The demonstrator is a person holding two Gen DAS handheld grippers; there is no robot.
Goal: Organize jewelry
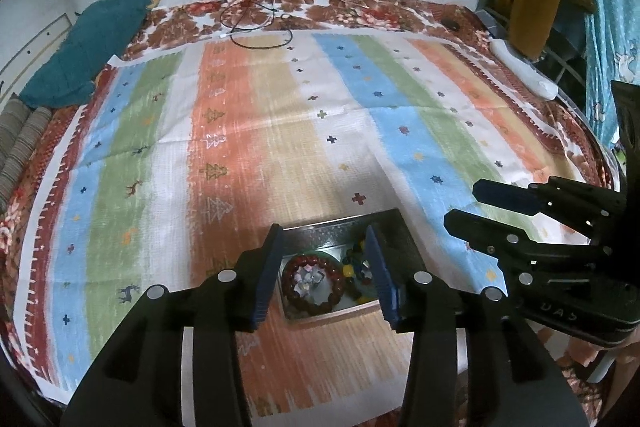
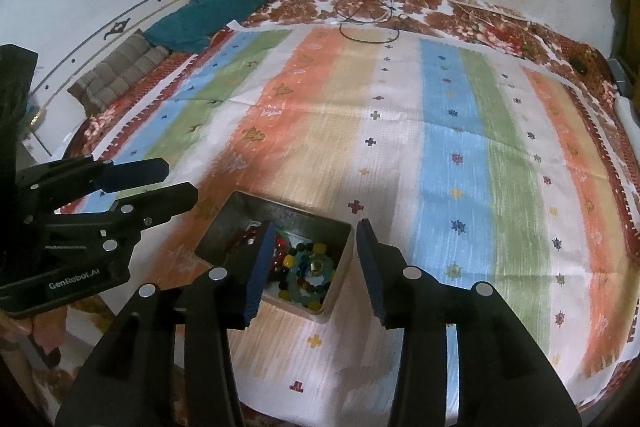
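All positions are given relative to the open box [image 2: 338, 269], which rests on the striped cloth [image 1: 248, 131] covering the bed.

Left of the box: the left gripper [image 1: 326, 273] hovers directly above the box's left half. Its jaws are spread apart and hold nothing. The blue pads [image 1: 267, 275] frame the red-brown bead bracelet [image 1: 314, 285], which lies coiled on the box floor around a small pale, faceted item that cannot be identified.

Inside the box, right half: a multicoloured bead bracelet [image 2: 310, 273] lies in a loose heap, with yellow, green and dark beads visible. It sits just beside the red-brown bracelet; whether the two touch cannot be determined.

Right of the box: the right gripper [image 2: 316, 271] hovers over the box's right edge. Its jaws are likewise spread and empty, one finger above the interior, the other outside the wall.

Far beyond the box, at the wall, charger cables [image 1: 256, 11] trail onto the bed.

Assessment: both bracelets appear already deposited, so the placing step looks complete or nearly so. No further jewelry is visible on the cloth. No lid is in view. The next move probably calls for lifting both grippers straight up, clear of the box walls, without snagging any beads.
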